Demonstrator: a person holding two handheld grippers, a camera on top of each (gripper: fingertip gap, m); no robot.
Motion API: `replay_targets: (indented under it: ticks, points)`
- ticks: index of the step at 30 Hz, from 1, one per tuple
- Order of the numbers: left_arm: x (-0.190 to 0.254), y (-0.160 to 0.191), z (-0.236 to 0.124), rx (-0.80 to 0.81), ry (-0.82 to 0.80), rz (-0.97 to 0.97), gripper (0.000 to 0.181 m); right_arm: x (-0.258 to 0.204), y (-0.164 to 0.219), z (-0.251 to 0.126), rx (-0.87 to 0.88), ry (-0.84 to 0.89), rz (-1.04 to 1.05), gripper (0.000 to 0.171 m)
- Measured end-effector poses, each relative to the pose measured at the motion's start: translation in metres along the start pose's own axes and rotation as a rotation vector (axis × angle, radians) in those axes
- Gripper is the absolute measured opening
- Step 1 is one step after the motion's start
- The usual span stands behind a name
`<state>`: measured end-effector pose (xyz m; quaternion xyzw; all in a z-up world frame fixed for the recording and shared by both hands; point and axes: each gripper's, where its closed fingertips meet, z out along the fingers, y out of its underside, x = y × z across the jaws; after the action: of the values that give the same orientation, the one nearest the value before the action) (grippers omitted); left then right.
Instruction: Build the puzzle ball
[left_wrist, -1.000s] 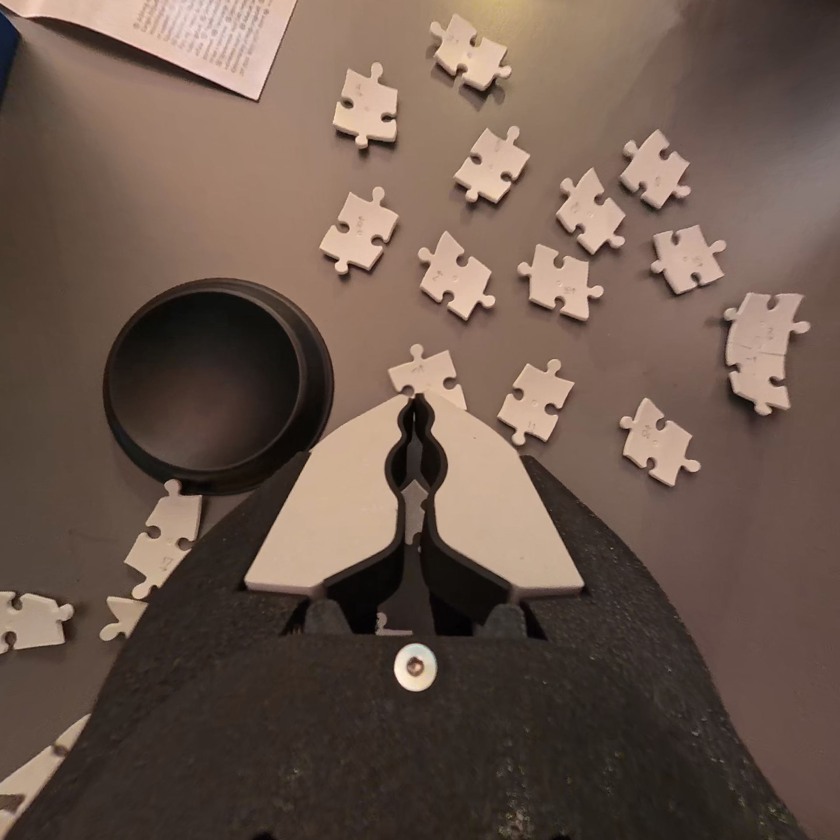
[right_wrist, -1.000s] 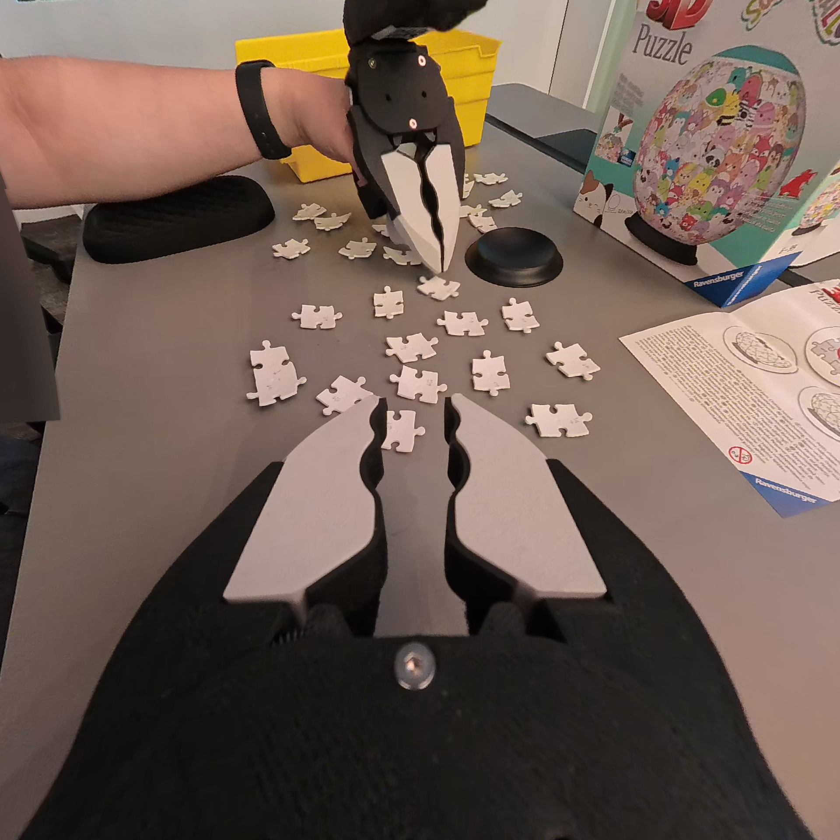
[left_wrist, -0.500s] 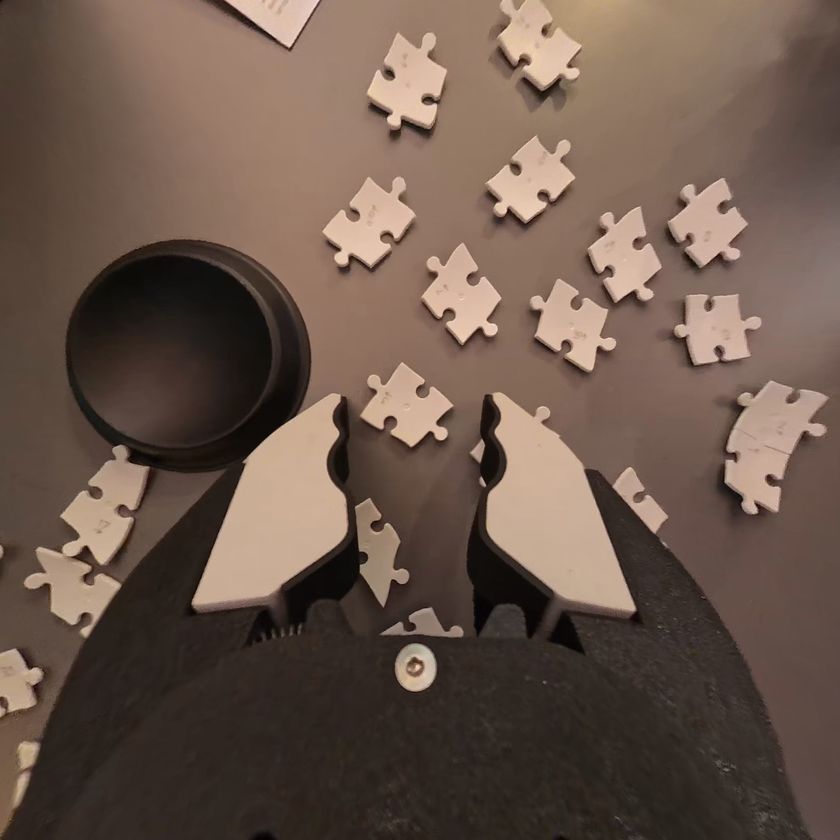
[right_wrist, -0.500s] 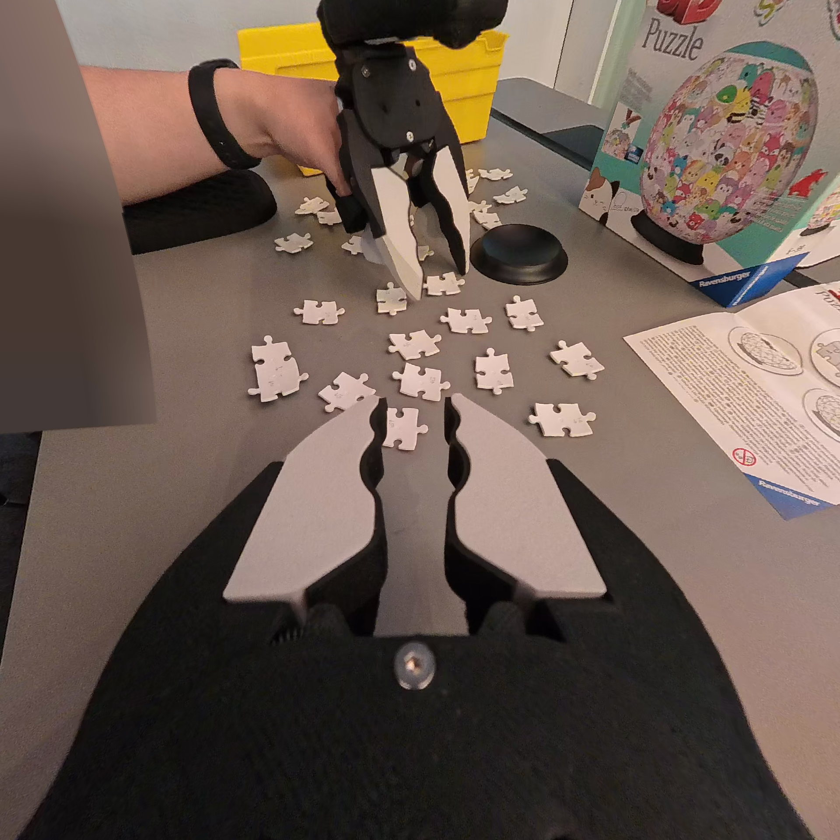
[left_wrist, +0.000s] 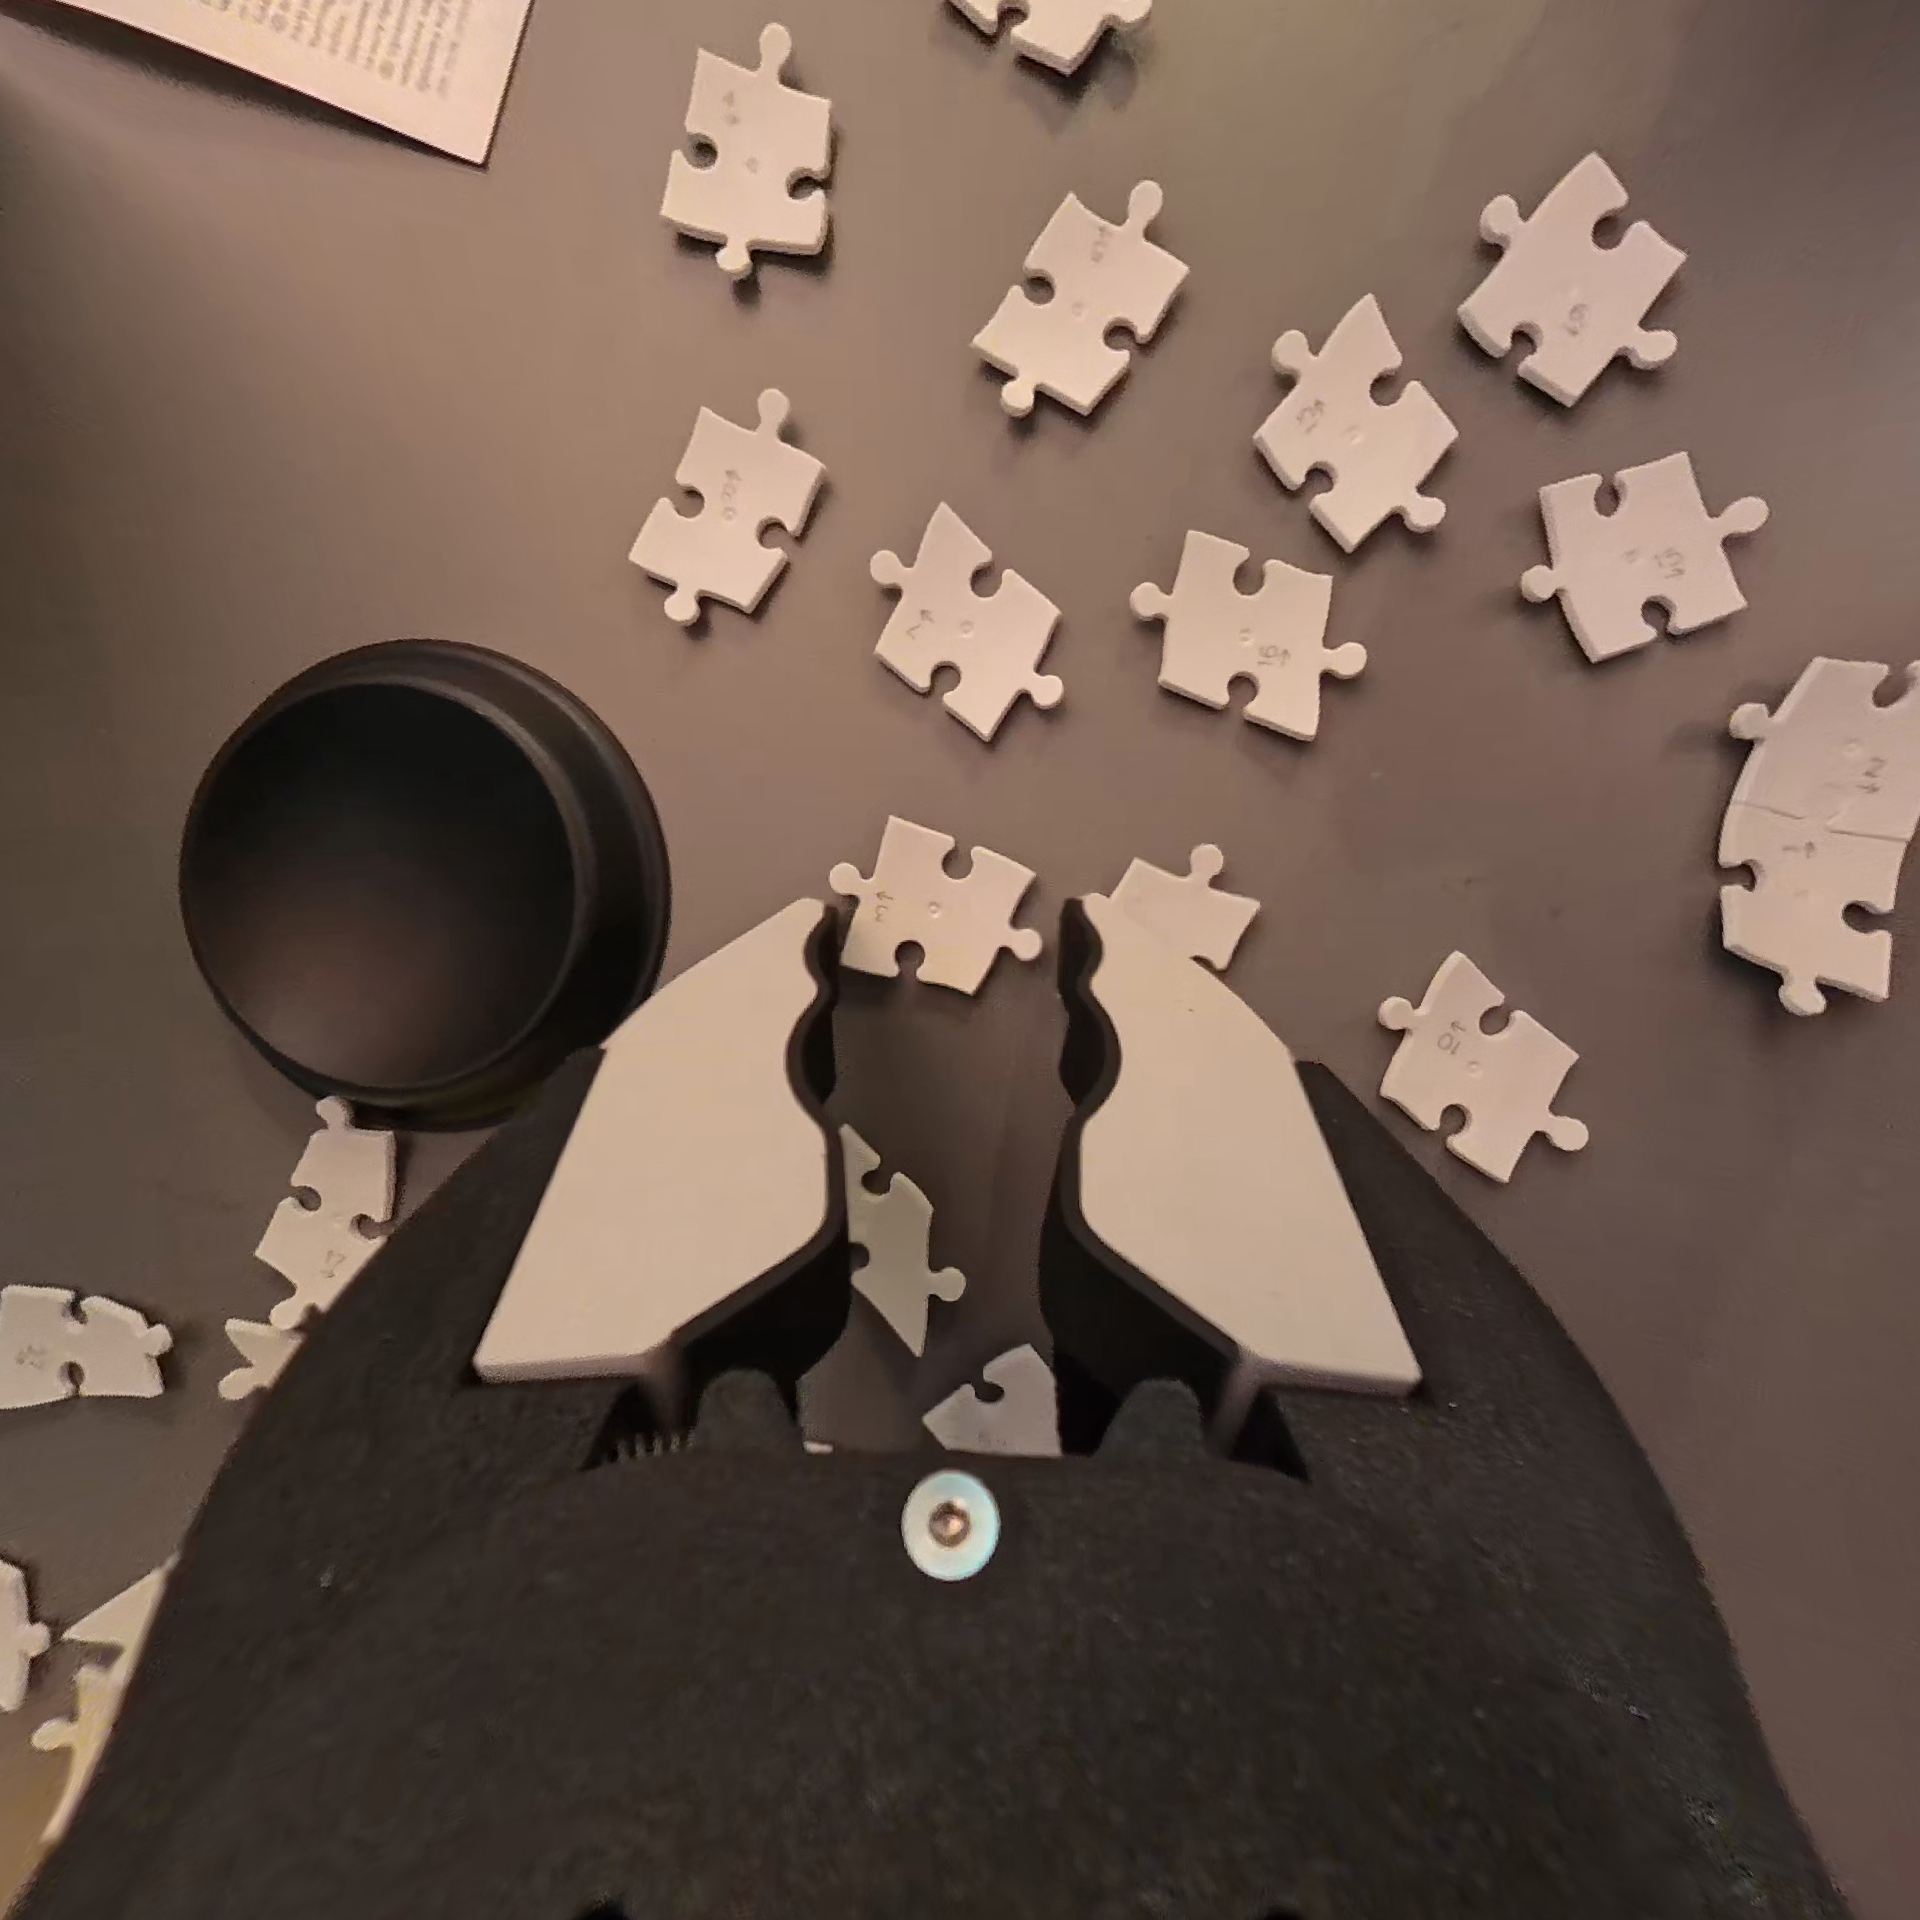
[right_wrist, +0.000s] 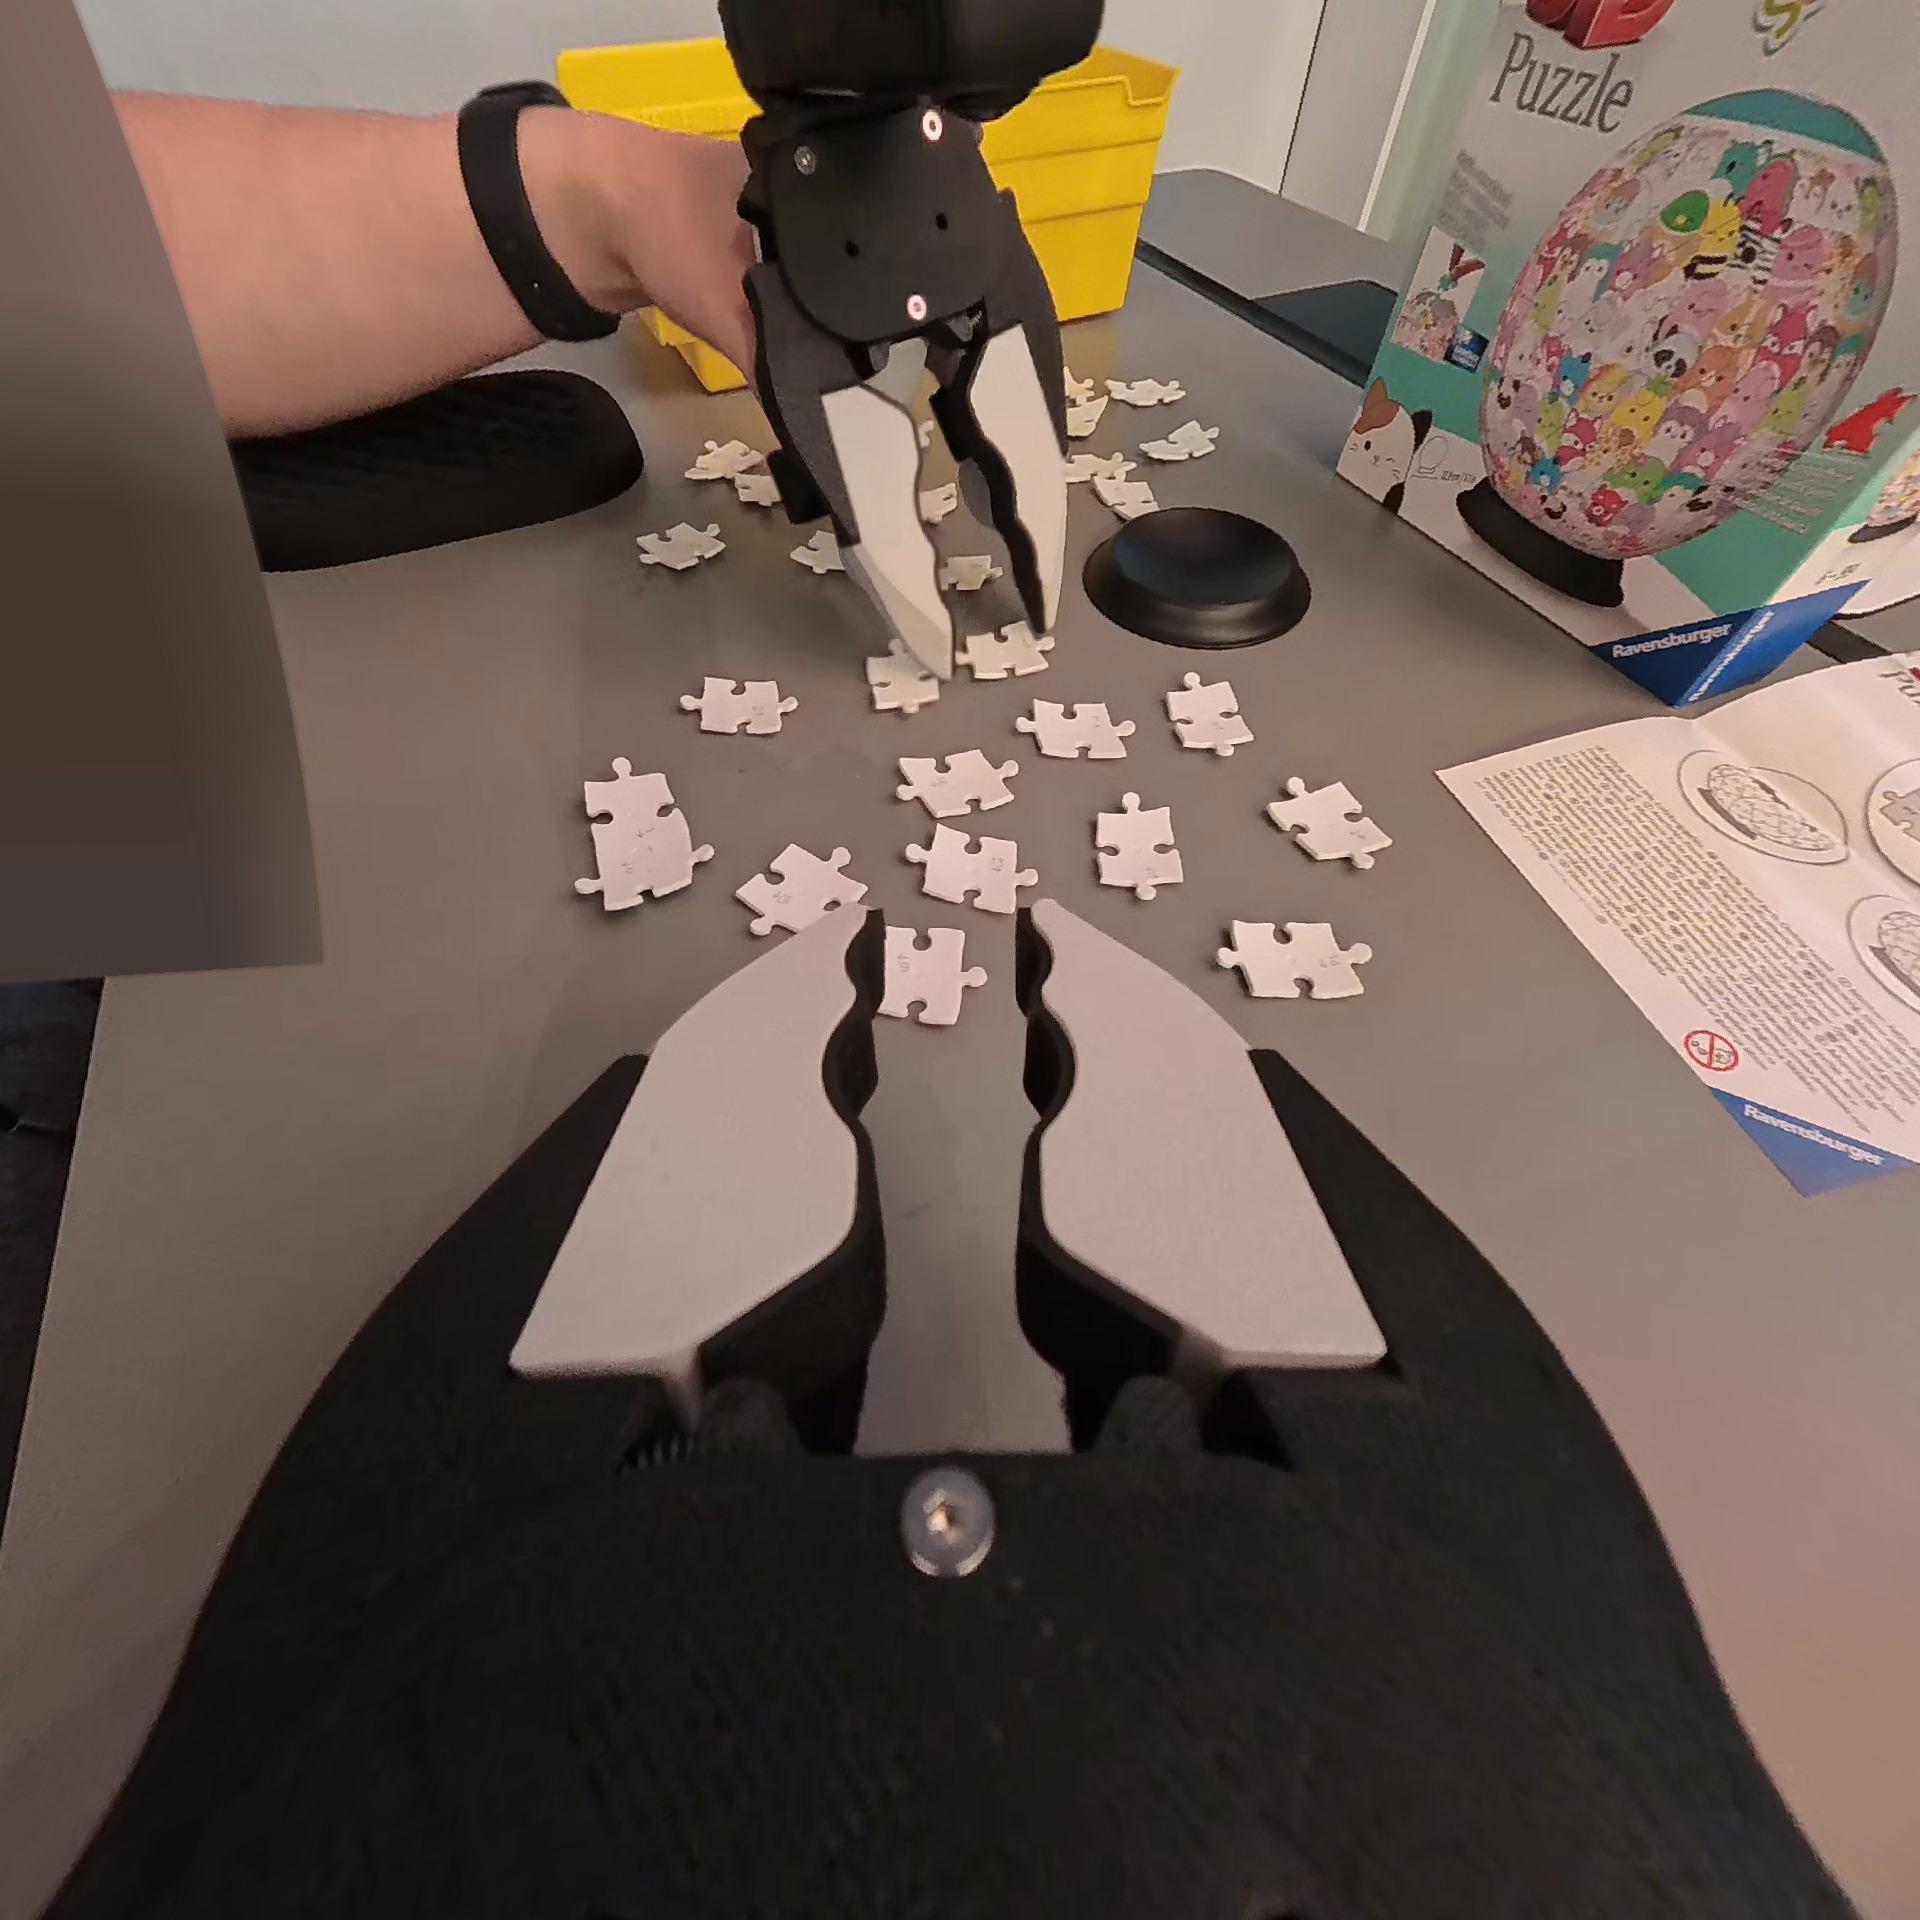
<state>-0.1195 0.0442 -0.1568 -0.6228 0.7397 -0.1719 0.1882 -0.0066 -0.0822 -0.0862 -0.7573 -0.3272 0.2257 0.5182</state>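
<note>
Here we hold our left gripper (left_wrist: 943, 914) with jaws released over a white puzzle piece (left_wrist: 935, 902); the black stand (left_wrist: 416, 883) sits at nine o'clock, and the right gripper (right_wrist: 948, 925) has its jaws released too.

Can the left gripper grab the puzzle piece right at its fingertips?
Probably yes. The left gripper is open, with the puzzle piece lying flat and alone between its tips. Nothing blocks it; the black stand sits off to the side, and a second piece peeks beside one finger.

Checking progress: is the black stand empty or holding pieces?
Empty: the black stand shows only its dark bare hollow; the puzzle pieces lie outside on the table.
</note>
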Motion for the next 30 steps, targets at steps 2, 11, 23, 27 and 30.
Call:
replay_targets:
  ticks: [2,11,23,27,30]
  points:
    - [-0.001,0.002,-0.001,-0.012,-0.006,0.023,0.041,0.0,0.001,0.0,-0.004,-0.003,0.0,0.025]
    - [0.0,0.001,0.0,-0.022,0.077,0.039,0.036,0.0,0.001,0.001,-0.007,-0.006,0.004,0.025]
    - [0.015,-0.022,-0.026,0.055,0.113,0.122,0.035,0.0,0.0,0.0,0.002,-0.01,0.015,0.025]
    - [0.061,-0.025,-0.044,0.08,0.189,0.206,0.035,0.0,0.0,0.0,0.0,-0.01,0.008,0.025]
    - [0.097,-0.004,-0.048,0.024,0.229,0.269,0.035,-0.001,0.001,0.001,-0.004,-0.01,0.008,0.025]
